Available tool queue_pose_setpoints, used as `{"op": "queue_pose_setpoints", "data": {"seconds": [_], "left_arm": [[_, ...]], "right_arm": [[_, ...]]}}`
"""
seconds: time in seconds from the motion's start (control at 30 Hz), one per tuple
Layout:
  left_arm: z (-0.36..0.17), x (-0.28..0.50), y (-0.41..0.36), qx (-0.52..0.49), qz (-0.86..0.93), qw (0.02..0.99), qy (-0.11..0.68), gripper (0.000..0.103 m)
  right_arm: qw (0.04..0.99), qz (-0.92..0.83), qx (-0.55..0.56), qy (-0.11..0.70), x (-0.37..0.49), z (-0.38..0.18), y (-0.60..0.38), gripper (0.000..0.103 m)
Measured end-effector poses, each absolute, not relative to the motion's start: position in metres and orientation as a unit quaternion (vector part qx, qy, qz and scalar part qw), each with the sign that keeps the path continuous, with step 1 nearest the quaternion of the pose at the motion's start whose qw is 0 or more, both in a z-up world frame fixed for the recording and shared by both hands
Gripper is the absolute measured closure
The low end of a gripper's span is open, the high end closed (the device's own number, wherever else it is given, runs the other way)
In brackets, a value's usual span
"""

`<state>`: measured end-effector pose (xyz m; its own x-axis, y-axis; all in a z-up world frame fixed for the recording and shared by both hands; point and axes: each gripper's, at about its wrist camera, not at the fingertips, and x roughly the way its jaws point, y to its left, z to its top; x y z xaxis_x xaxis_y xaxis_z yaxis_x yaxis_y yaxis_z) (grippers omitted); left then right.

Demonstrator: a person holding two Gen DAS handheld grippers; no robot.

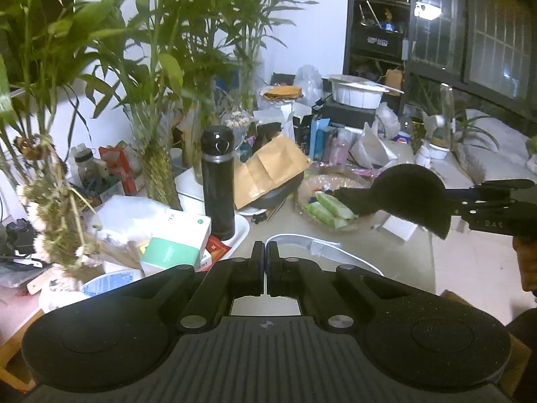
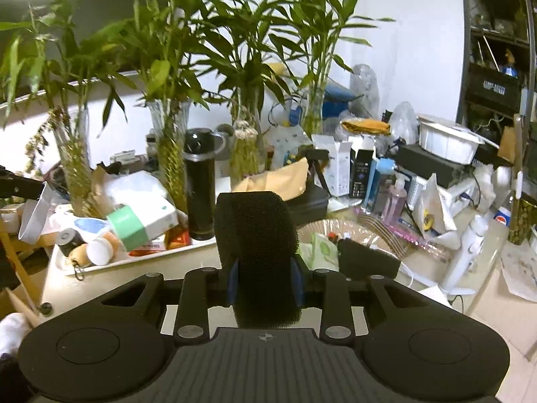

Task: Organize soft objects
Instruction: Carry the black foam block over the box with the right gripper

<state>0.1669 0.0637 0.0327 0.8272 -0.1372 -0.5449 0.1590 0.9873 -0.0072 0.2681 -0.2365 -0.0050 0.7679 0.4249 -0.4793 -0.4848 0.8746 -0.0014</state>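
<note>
My right gripper (image 2: 266,270) is shut on a thick black foam sponge (image 2: 255,235), which stands upright between its blue pads. In the left wrist view that same sponge (image 1: 412,198) and the right gripper (image 1: 449,206) hang over the table at the right. A second black foam piece (image 2: 367,262) lies beside a glass dish (image 2: 379,235) holding green soft packets (image 2: 322,250). My left gripper (image 1: 266,252) is shut, fingers pressed together. A thin pale sheet (image 1: 319,252) hangs from its tips, also seen as a pale flap (image 2: 33,215) at the far left.
A black flask (image 1: 217,181) stands on a white tray (image 1: 240,231) with tissue packs (image 1: 174,245). Bamboo in glass vases (image 2: 167,141), a brown envelope (image 1: 268,168), boxes and bottles crowd the back. A dark shelf (image 1: 379,33) stands at the rear right.
</note>
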Motion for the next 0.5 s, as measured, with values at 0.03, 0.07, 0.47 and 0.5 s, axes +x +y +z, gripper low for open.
{"op": "queue_pose_setpoints", "data": {"seconds": [0.03, 0.07, 0.47, 0.5], "left_arm": [[0.036, 0.163, 0.063, 0.019, -0.078, 0.956, 0.283, 0.102], [0.039, 0.161, 0.061, 0.020, -0.077, 0.956, 0.283, 0.102], [0.064, 0.114, 0.045, 0.047, -0.075, 0.960, 0.265, 0.102], [0.066, 0.111, 0.044, 0.048, -0.075, 0.960, 0.264, 0.102]], "right_arm": [[0.938, 0.244, -0.062, 0.238, 0.264, -0.001, -0.238, 0.069], [0.938, 0.247, -0.060, 0.237, 0.260, 0.003, -0.239, 0.069], [0.931, 0.283, -0.040, 0.226, 0.208, 0.042, -0.256, 0.068], [0.931, 0.286, -0.040, 0.224, 0.204, 0.044, -0.257, 0.068]]}}
